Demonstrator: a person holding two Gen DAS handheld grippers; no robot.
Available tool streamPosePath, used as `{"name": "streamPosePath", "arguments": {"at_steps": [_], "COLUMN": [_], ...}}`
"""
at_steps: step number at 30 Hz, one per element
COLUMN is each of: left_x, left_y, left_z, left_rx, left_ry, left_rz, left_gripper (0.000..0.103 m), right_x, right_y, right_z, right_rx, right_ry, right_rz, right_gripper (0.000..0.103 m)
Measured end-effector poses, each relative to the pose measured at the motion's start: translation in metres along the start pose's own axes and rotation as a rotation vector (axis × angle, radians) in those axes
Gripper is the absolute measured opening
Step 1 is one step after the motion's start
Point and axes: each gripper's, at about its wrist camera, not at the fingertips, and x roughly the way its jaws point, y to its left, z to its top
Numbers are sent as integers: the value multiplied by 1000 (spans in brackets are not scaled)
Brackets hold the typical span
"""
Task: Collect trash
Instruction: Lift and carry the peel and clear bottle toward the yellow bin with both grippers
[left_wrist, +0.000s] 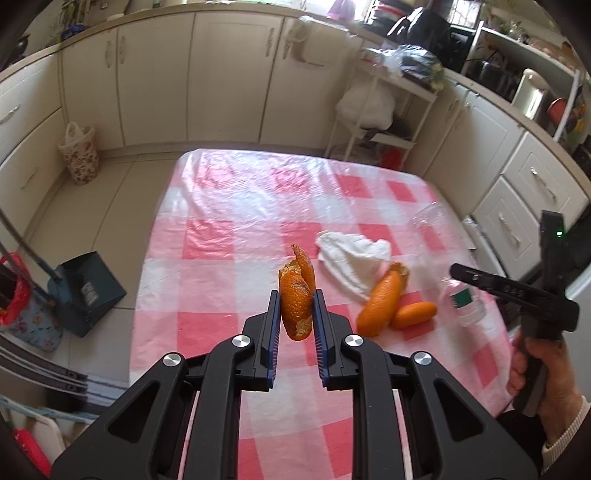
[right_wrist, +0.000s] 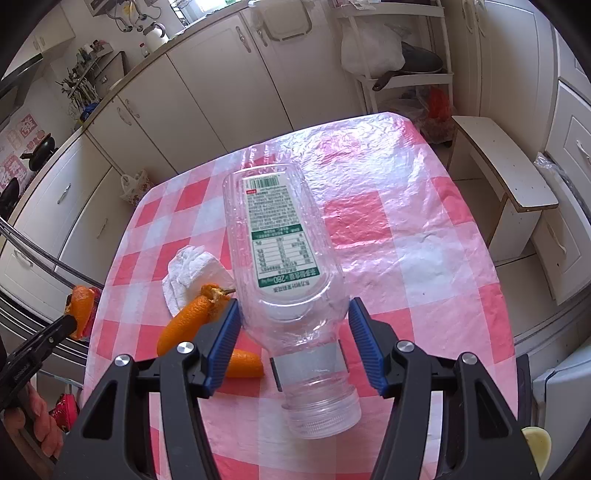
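While the left tool (left_wrist: 296, 314) pinches a curl of orange peel (left_wrist: 296, 295) above the checked bench (left_wrist: 221, 266), the right tool (right_wrist: 291, 343) sits half open around a clear plastic bottle (right_wrist: 280, 251); whether its pads touch, I cannot tell. 2 more peel pieces (left_wrist: 388, 306) lie beside a crumpled tissue (left_wrist: 354, 258).

A home kitchen: cream cabinets (left_wrist: 229, 74) under a countertop (right_wrist: 122, 79), a kettle (right_wrist: 155, 33), a wok (right_wrist: 40, 151), and a table (left_wrist: 229, 206) in checked cloth.
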Motion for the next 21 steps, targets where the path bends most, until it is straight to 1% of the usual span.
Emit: {"name": "streamPosePath", "arguments": {"at_steps": [3,6,8,9,11,16,17,21], "left_x": [-4,-7,-9,-10,-13,-26,-28,-43], "left_y": [-4,-8,-10,-10,-6,-6,-7,-25], "left_z": [0,-2,-3,-3,-2,-3,-3,-8], "left_rx": [10,25,19,7,-44,-120,-121,-88], "left_ry": [-15,-21,-26,-27,-27,-57,-63,-86], "left_rz": [-35,-52,-94,-122,-214,-370,-380,-384], "left_gripper": [16,16,16,16,16,16,16,16], "right_x": [0,-1,-3,-4,-7,-25,-29,-57], "right_y": [-1,-2,-2,-3,-3,-4,-5,-6], "right_z": [0,0,0,0,0,-3,-4,-12], "right_rx": [-3,-1,1,1,7,44,53,79], "right_ry": [-1,-4,-8,-11,-22,-67,-80,-162], "right_rz": [5,10,15,20,32,96,111,164], "right_gripper": [58,58,58,58,58,58,58,58]}}
